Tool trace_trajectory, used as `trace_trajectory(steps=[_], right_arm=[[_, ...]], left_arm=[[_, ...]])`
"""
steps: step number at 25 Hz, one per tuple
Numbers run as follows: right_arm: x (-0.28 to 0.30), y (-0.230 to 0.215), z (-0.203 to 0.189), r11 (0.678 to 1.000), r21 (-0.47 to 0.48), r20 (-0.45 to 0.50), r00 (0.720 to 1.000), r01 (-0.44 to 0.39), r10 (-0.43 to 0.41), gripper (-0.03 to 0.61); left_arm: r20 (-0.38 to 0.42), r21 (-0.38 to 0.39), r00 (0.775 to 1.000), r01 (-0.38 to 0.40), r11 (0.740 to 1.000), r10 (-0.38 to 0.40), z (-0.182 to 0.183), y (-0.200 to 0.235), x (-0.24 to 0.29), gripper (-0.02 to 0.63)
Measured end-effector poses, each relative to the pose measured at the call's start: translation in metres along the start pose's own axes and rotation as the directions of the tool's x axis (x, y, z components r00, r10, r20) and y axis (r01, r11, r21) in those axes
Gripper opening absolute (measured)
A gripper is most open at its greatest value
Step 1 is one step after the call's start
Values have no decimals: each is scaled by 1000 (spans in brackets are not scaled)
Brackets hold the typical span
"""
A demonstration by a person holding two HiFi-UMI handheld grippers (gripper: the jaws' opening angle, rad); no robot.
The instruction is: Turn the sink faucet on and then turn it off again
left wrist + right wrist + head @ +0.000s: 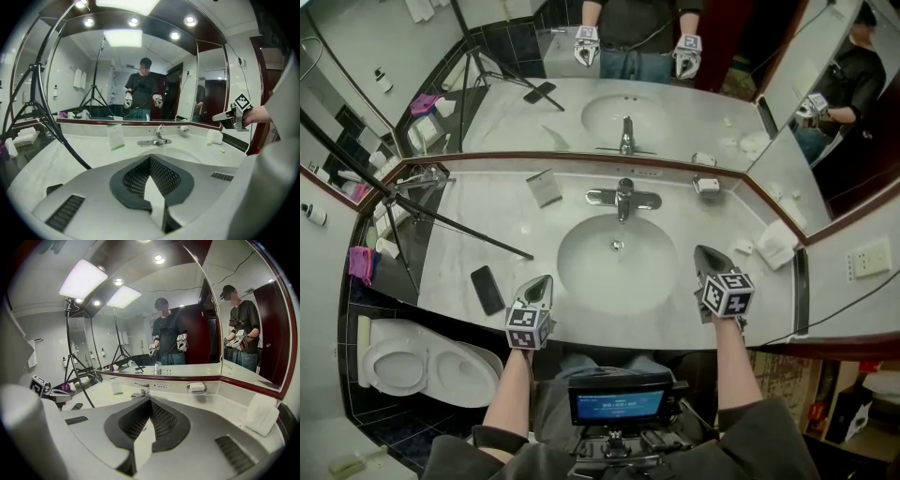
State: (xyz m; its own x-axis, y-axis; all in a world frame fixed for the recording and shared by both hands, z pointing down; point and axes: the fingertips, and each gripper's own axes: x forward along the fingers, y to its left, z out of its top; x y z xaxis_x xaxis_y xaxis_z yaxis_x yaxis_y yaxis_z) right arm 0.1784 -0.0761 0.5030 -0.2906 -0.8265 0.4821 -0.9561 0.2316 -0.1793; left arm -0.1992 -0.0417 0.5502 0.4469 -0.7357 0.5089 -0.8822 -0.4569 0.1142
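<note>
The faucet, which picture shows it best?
The head view. It looks down on the whole faucet, clear behind the sink bowl. The left gripper view shows it whole too, but small and far off. The right gripper view shows it small and partly hidden behind the right hand-held gripper, whose jaws are shut.

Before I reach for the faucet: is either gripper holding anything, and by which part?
Nothing is held. The left gripper and the right gripper both have their jaws shut and empty, short of the faucet.
</note>
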Motion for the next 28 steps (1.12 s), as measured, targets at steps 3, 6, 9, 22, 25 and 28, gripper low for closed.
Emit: trace_trajectory(steps=[3,6,9,22,25,28], right_arm=[[2,1,1,999,-33,-2,1000,5,-5,15],[8,3,6,996,-92,-6,1000,12,-12,17],[20,5,8,981,-191,-19,1000,18,-22,17],[141,58,41,664,-738,-115,992,-119,50,224],[171,71,41,613,-778,-121,990,-140,73,249],[199,78,29,551,-819,-135,987,-160,86,249]], left_arm=[[-5,8,1000,6,1000,-6,-2,-3,1,2],[-13,10,1000,15,1000,-15,-4,-6,0,2],[-22,11,1000,19,1000,-19,-8,-10,0,2],[-54,9,998,-36,999,37,-27,0,0,2],[-57,6,997,-51,999,51,-30,2,2,2],[-65,3,996,-63,998,64,-35,4,3,2]])
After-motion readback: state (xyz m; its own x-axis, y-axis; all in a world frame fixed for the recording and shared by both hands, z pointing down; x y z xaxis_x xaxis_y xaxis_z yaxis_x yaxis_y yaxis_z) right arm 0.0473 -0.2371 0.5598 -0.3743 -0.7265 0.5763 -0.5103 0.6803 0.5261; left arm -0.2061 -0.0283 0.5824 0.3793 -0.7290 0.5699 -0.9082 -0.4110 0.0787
